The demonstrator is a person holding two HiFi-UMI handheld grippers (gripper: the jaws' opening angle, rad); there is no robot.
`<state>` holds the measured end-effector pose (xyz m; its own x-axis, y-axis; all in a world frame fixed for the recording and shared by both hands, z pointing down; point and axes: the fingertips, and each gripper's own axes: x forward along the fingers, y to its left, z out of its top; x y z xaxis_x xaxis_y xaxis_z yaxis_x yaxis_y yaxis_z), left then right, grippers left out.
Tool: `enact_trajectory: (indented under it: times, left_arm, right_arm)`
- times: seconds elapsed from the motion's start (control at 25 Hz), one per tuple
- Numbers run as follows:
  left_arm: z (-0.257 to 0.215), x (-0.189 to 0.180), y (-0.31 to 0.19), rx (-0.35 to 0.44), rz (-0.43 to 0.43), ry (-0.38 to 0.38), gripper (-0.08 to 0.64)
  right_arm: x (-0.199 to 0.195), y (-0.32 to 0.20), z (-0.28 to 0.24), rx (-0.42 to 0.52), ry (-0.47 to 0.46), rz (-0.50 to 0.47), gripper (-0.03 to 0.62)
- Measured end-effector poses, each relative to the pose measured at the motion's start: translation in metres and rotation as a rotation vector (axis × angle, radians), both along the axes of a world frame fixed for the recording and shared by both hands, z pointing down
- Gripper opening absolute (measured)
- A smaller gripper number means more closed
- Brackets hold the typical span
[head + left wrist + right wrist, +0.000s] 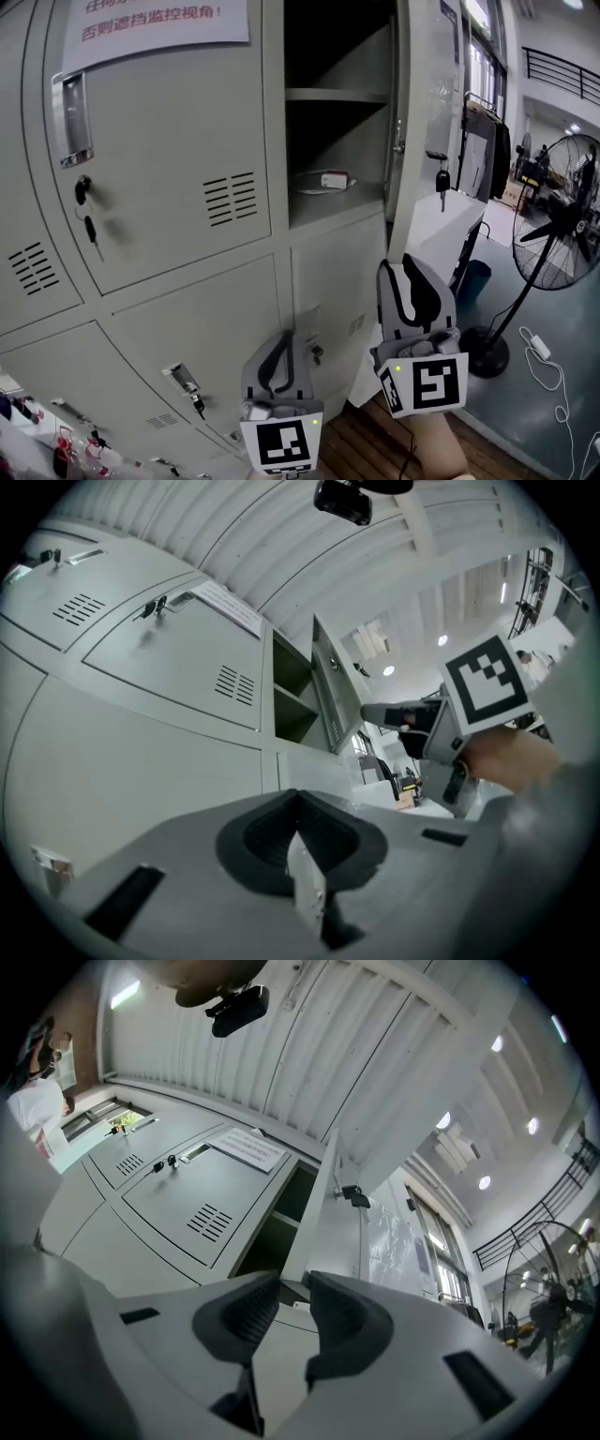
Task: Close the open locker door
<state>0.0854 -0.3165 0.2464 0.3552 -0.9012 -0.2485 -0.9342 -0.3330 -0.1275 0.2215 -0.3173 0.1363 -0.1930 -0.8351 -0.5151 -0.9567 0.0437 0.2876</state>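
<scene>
The open locker door [417,112] stands swung out edge-on at the right of the grey locker bank, with a key [442,183] hanging from its lock. The open compartment [333,141] shows shelves and a small white item [333,180]. My right gripper [405,270] is held up just below the door's lower edge, jaws apart and empty; in the right gripper view [292,1288] the door [323,1213] rises straight ahead. My left gripper [279,345] sits lower, in front of the bottom lockers, shut on nothing [298,803]. The left gripper view shows the door [328,696] and the right gripper [375,712].
A closed locker door [159,159] to the left has keys [86,206] in its lock and a paper notice [155,23]. A standing fan [562,225], a blue bin [473,277], a clothes rack [483,150] and a floor cable [544,356] are at the right.
</scene>
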Motion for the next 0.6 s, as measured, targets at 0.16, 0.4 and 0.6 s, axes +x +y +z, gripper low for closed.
enact_trajectory:
  times: [0.16, 0.4, 0.6]
  left_arm:
    - [0.002, -0.018, 0.001, -0.003, -0.039, 0.004, 0.0]
    - [0.003, -0.039, 0.001, 0.0, -0.09, 0.002, 0.0]
    - [0.003, -0.051, -0.001, 0.0, -0.119, -0.006, 0.0]
  right_arm:
    - [-0.021, -0.009, 0.001, -0.002, 0.017, -0.036, 0.114]
    - [-0.046, -0.025, 0.001, -0.018, 0.019, -0.105, 0.097]
    - [-0.062, -0.036, 0.001, -0.023, 0.026, -0.138, 0.088]
